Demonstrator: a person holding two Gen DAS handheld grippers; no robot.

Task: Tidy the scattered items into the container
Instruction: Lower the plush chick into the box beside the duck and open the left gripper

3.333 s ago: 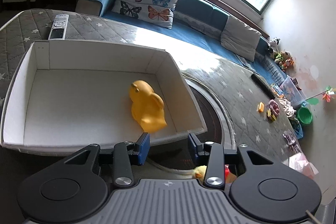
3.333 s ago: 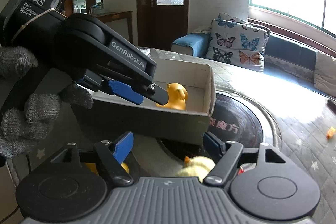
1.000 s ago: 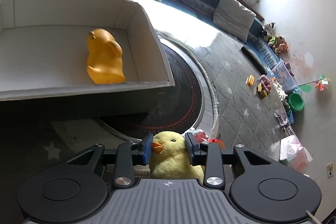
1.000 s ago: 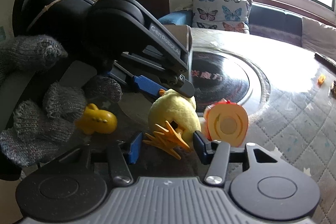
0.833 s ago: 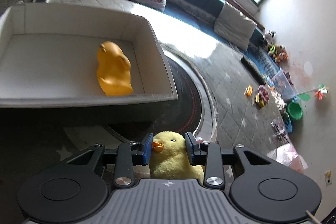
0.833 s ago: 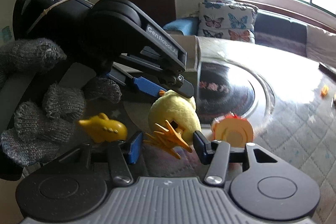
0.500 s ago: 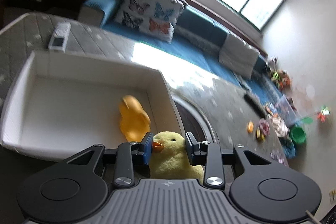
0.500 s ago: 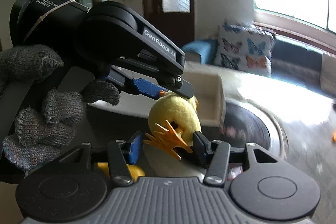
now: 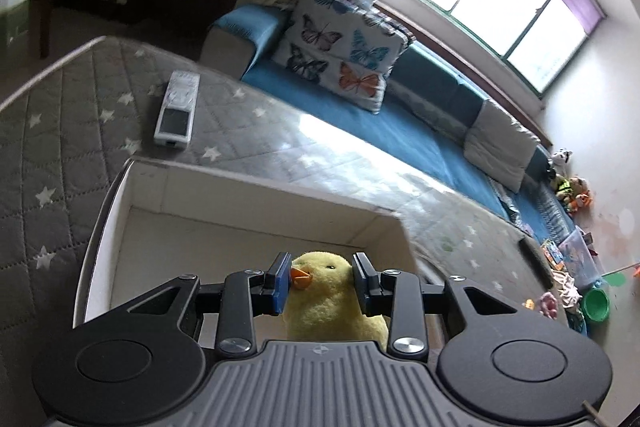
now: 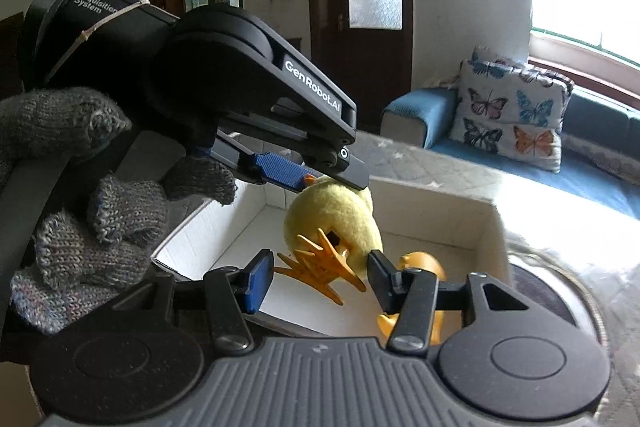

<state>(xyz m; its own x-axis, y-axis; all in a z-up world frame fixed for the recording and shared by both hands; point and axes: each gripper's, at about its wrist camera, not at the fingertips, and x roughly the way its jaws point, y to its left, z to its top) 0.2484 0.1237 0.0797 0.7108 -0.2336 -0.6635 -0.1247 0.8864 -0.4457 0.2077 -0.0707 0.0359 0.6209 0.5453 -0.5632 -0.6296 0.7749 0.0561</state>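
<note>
The left gripper [image 9: 320, 285] is clenched on the head of a yellow plush chick [image 9: 334, 301], its 2 blue-padded fingers [image 9: 280, 283] pressing either side, so only the head, orange beak and upper body show in the left wrist view; the lower body is cut off behind the gripper's housing. In the right wrist view the same plush chick [image 10: 332, 223] hangs above the white box [image 10: 486, 227], its orange feet dangling between the spread fingers of the right gripper [image 10: 316, 281], which grips nothing. A grey knit-gloved hand [image 10: 80, 227] holds the left gripper's handle. Inside the box, an orange rubber duck [image 10: 420, 267] lies on the floor near the right-hand wall, partly hidden behind the right gripper's finger, so its pose is hard to read. The box's near rim is covered by the gripper bodies in both views. Beyond the box, a white remote [image 9: 176, 111] rests on the grey star-quilted cover [image 9: 60, 131], and a butterfly-print cushion [image 9: 340, 51] leans on the blue sofa [image 9: 404, 131] farther back. Toys at the far right are too small to identify.
</note>
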